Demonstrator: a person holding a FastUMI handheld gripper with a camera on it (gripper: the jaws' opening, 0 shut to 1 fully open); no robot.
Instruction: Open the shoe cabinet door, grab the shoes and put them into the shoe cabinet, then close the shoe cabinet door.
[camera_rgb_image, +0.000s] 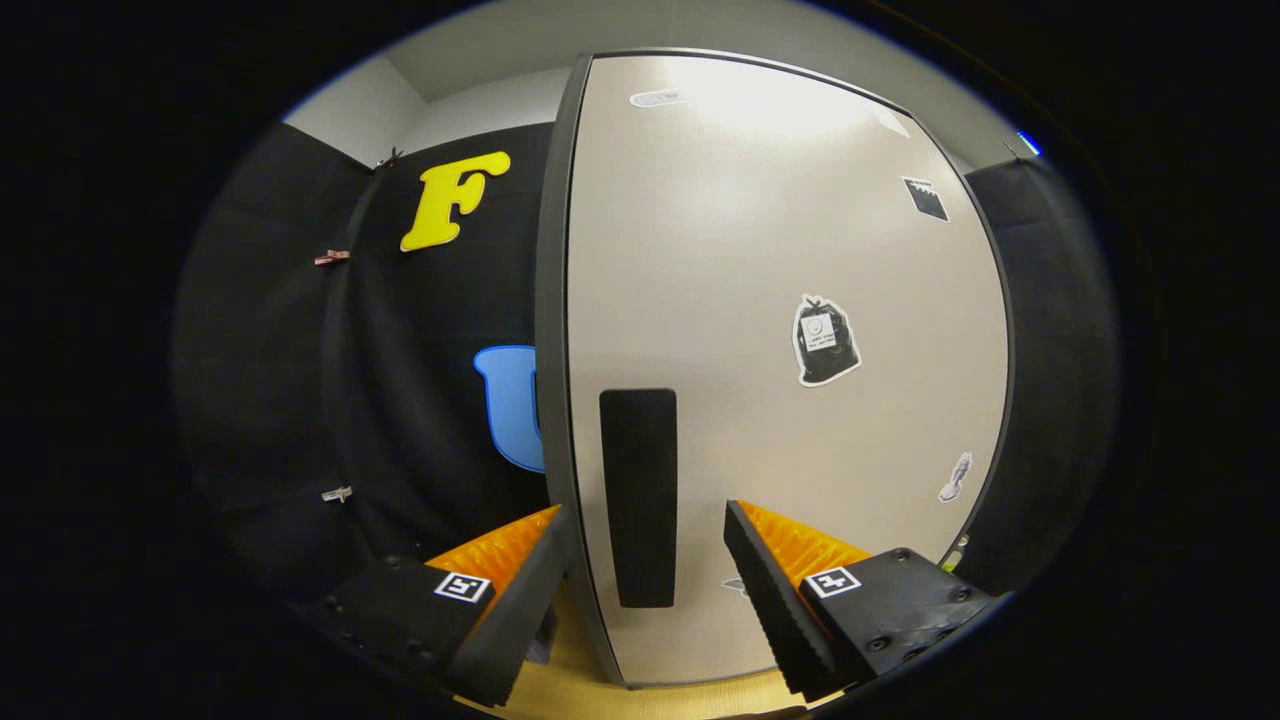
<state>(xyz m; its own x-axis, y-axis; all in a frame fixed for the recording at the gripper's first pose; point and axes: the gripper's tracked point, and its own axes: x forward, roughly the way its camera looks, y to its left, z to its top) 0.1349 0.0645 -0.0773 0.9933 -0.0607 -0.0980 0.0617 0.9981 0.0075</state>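
Tool (645, 520) fingers apart astride cabinet door (780, 300) edge and handle (638, 497), stickers (826, 340) beyond, perhaps touching.

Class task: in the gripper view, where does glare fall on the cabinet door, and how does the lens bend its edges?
Gripper view: glare whitens the upper part of the shoe cabinet door; fisheye distortion bows its dark edges outward; the black handle stays sharp between the open gripper fingers.

Black cloth wall (400, 400) hangs behind, pale wall (480, 105) and ceiling (520, 35) above it; light wooden floor (570, 680) lies below.
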